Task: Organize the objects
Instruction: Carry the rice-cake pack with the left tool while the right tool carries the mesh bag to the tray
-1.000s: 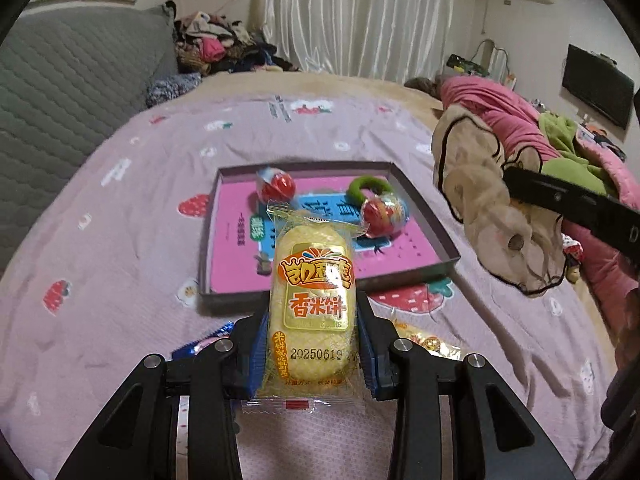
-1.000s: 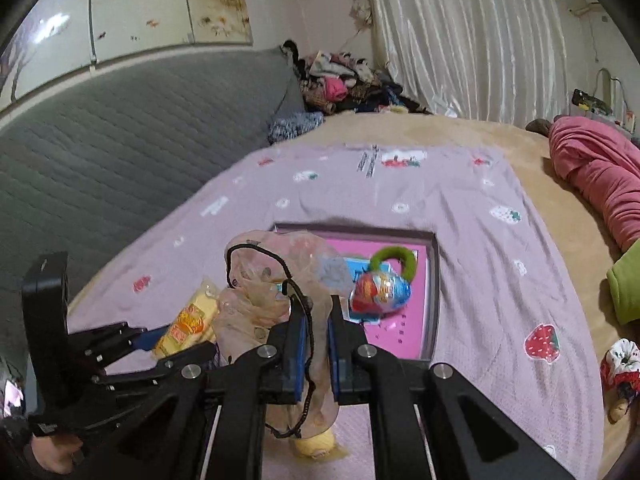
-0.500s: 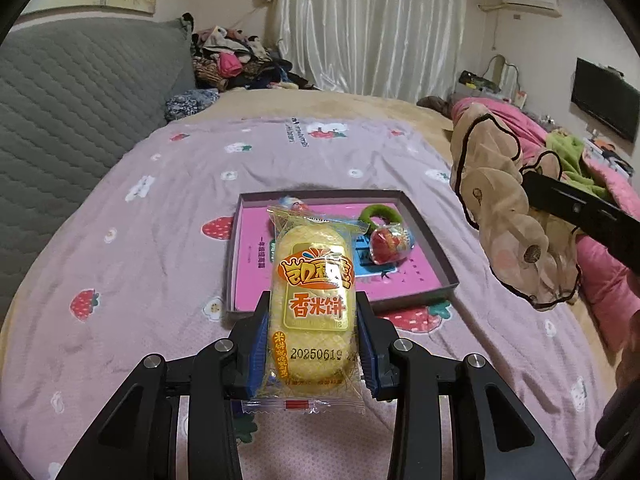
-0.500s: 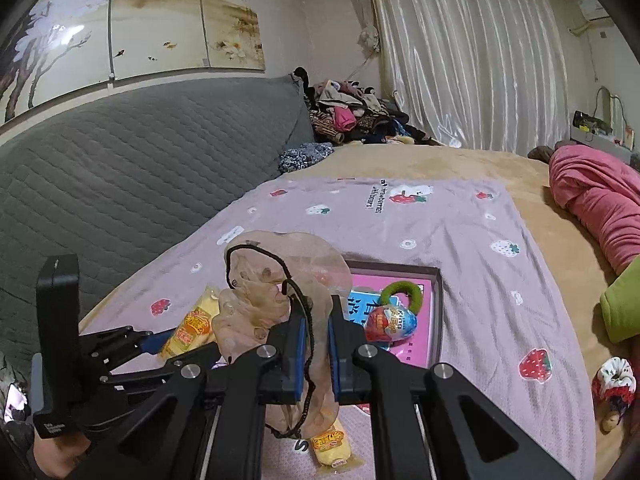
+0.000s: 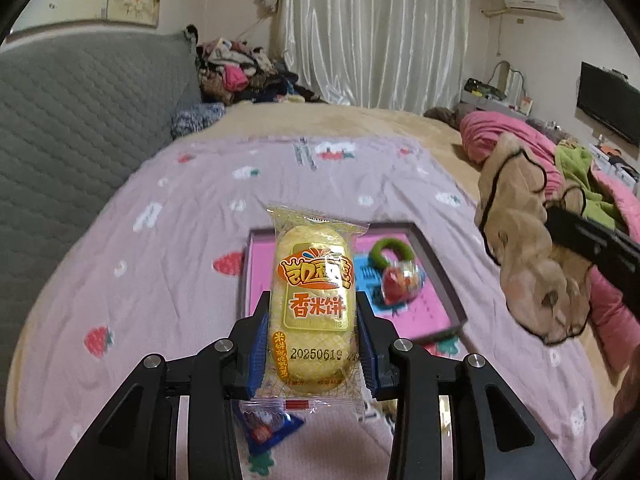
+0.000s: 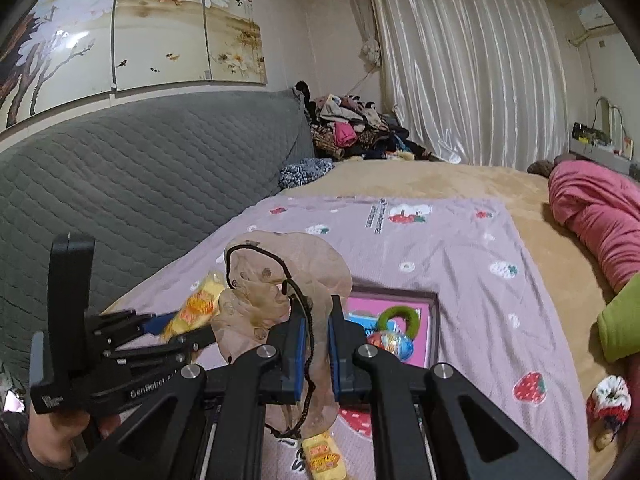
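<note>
My left gripper [image 5: 312,320] is shut on a yellow rice cracker packet [image 5: 312,300] and holds it well above the bed. My right gripper [image 6: 318,336] is shut on a beige cloth with black trim [image 6: 280,288], also lifted; the cloth shows at the right of the left wrist view [image 5: 528,256]. Below lies a shallow box with a pink inside [image 5: 448,280], holding a green ring [image 5: 390,250] and a colourful foil egg [image 5: 400,286]. The box also shows in the right wrist view [image 6: 434,320].
A blue snack packet [image 5: 268,428] and another yellow packet [image 6: 322,456] lie on the strawberry-print bedspread [image 5: 160,260] near me. A grey quilted headboard [image 6: 140,188] is on the left. Pink and green bedding [image 5: 568,160] and a clothes pile [image 6: 352,132] lie beyond.
Both grippers have risen and drawn back from the box, each still holding its item. The box now looks smaller and farther below.
</note>
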Demonstrator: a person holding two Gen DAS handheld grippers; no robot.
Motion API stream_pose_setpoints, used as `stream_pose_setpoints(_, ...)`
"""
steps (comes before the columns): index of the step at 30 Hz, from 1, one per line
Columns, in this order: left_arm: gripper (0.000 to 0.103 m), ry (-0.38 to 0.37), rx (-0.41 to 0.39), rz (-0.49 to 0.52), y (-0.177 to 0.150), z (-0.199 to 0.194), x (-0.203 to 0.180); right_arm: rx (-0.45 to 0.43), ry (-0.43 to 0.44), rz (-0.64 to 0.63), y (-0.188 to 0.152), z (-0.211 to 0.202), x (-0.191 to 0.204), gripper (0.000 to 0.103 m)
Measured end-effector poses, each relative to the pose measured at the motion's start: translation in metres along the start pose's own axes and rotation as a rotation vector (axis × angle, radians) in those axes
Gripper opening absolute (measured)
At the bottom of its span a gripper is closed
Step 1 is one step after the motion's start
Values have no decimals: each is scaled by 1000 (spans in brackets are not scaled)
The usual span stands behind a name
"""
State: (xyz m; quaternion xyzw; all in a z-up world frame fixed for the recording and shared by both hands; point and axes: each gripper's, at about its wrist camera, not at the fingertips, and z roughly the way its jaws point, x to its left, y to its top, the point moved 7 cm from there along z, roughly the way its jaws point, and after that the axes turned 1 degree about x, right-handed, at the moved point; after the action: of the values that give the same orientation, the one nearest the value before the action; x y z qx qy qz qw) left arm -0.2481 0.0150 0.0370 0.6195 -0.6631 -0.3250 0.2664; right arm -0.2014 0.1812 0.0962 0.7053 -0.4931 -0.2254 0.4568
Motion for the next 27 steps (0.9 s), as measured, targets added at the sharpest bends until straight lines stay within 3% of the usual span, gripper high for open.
stream_pose_setpoints(11,39,-19,-52,-24,27,19,4,-94,-29,-12,25,-3,-9,10)
stream_pose_setpoints(17,39,-22,-24,-15,27,51,11,-124,-32,-6,28,11,-16,11)
stream_pose_setpoints(27,39,11,19,-2,15,96,19,-74,-29,18,9,63,-27,11)
